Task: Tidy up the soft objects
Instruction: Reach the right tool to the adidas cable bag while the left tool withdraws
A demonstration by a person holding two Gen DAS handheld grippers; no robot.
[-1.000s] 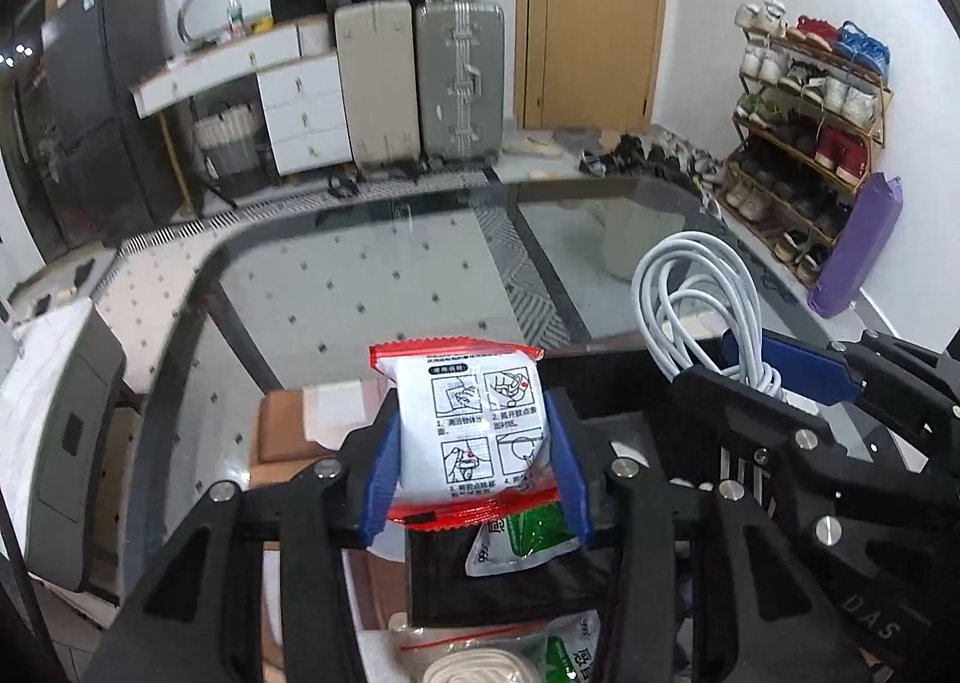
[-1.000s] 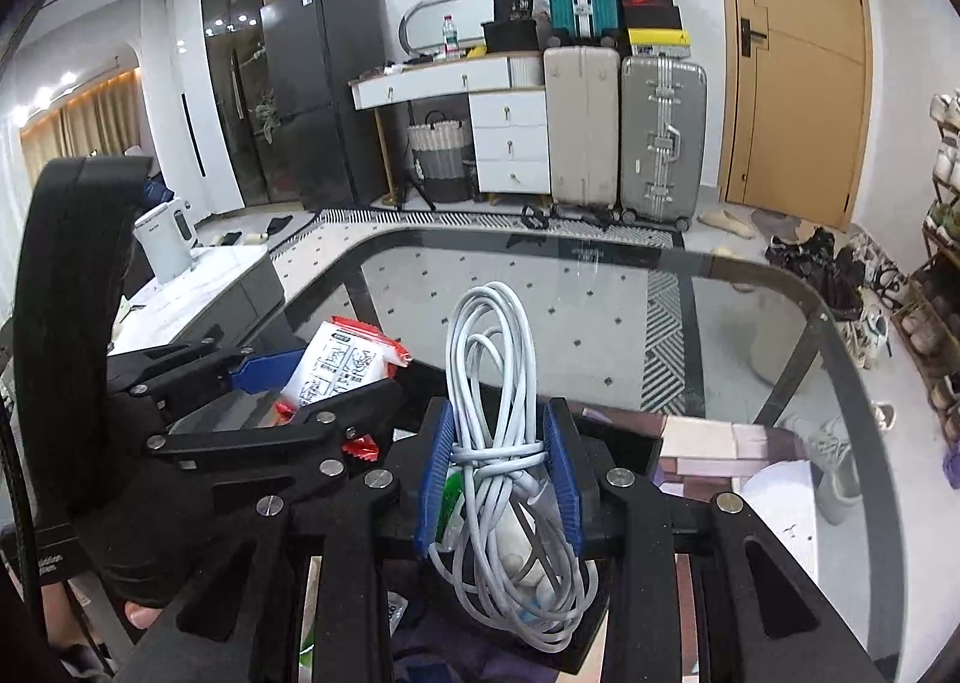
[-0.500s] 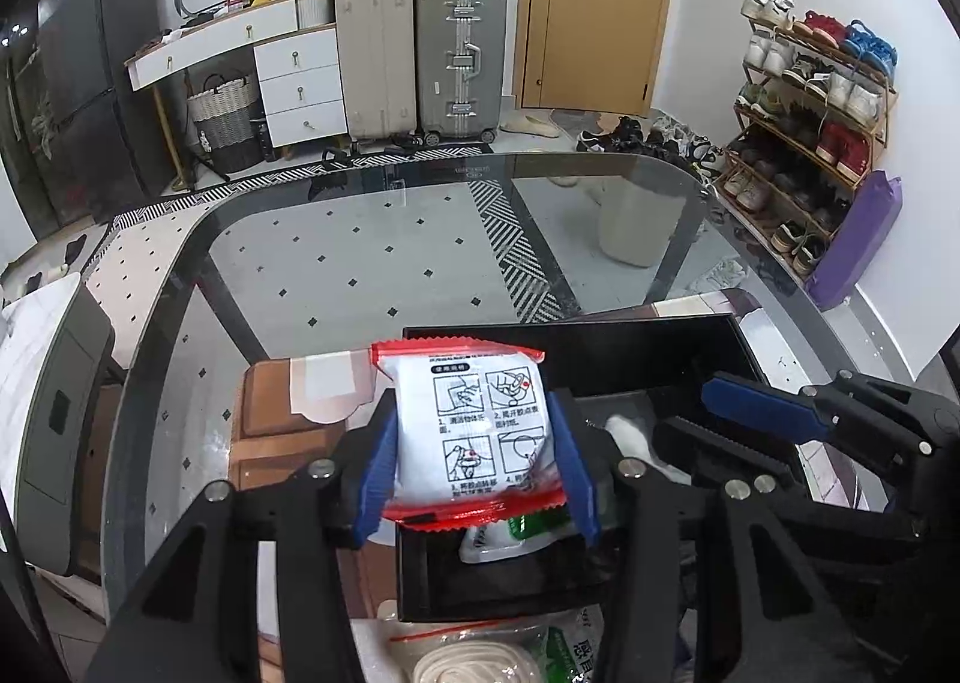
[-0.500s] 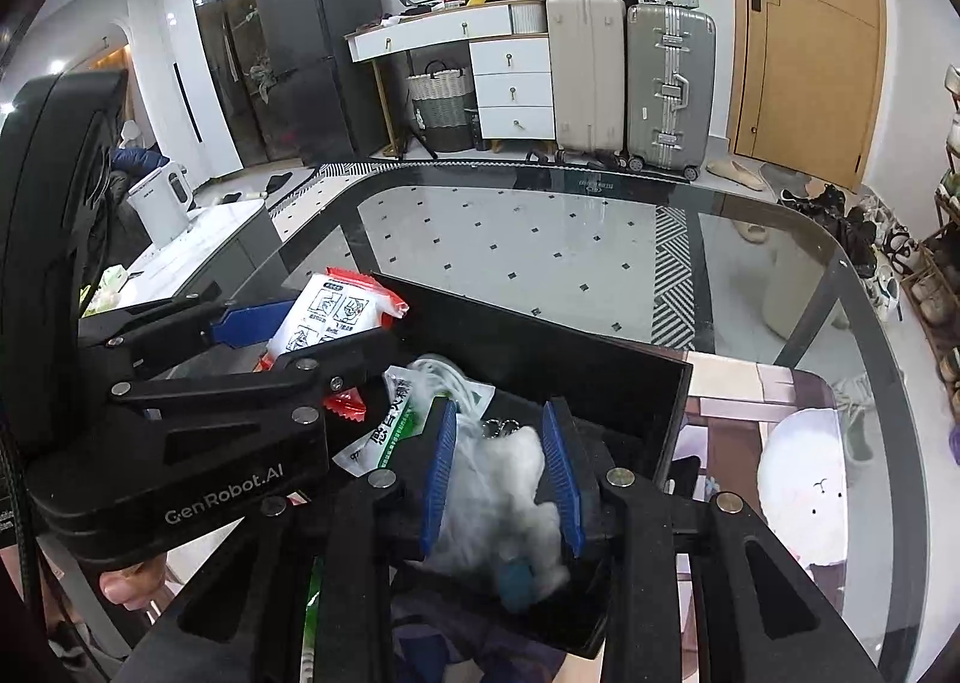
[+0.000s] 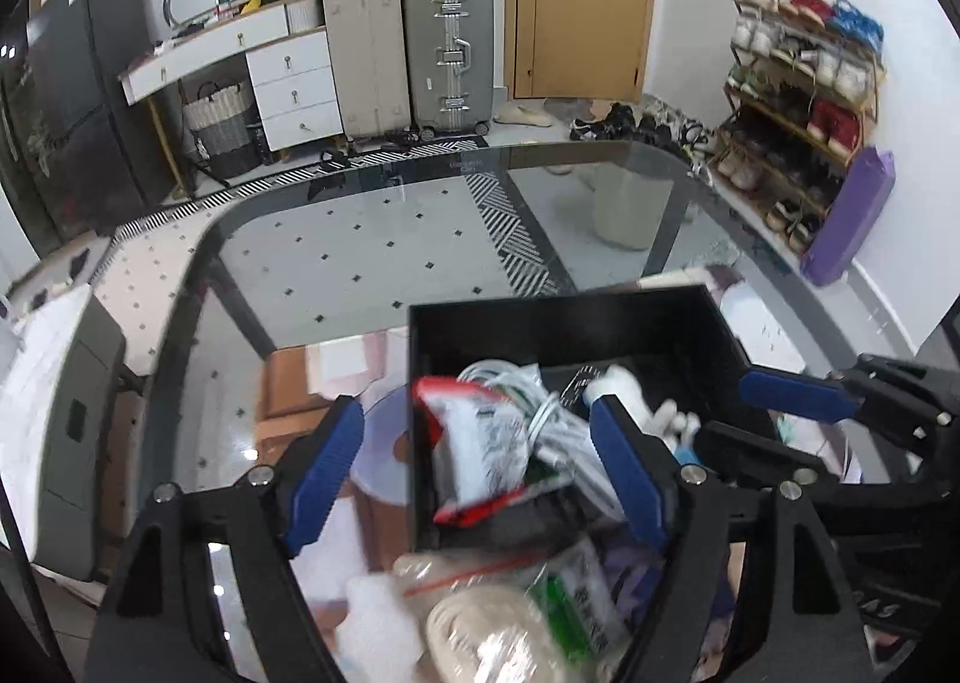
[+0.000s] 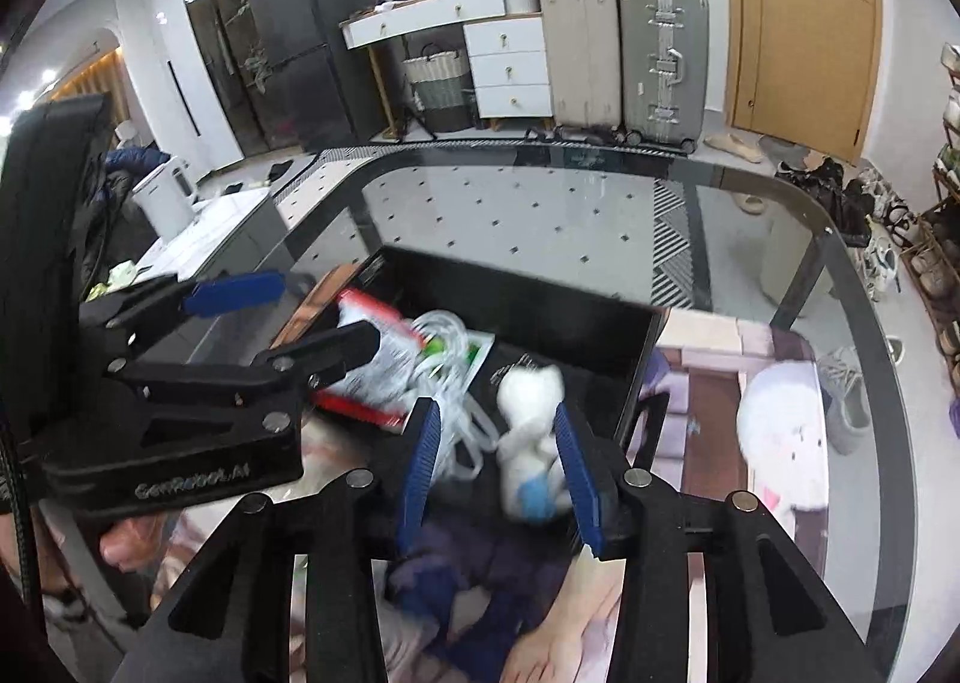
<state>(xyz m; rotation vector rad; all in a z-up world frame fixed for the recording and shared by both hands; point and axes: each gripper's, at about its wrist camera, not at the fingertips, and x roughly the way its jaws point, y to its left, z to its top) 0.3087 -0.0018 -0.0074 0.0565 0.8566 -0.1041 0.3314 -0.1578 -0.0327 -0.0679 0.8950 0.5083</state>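
Note:
A black box (image 5: 570,317) (image 6: 540,311) stands on the glass table. My left gripper (image 5: 480,461) is open above its left side; the red-and-white packet (image 5: 480,443) (image 6: 372,347) is loose between its fingers, tilted over the box. A coiled white cable (image 5: 540,413) (image 6: 450,371) lies in the box beside it. My right gripper (image 6: 495,461) is open over the box's near edge; a small white plush toy (image 6: 531,431) with a blue patch sits between its fingers, not gripped.
The glass table (image 5: 360,263) (image 6: 600,215) stretches beyond the box. Bagged soft items (image 5: 510,623) lie just in front of the box. Dark blue cloth (image 6: 456,593) lies below my right gripper. Suitcases (image 5: 408,53) and a shoe rack (image 5: 804,101) stand by the walls.
Both grippers lowered toward the box and opened. The left let go of the packet. The right let go of the white cable, which now lies in the box.

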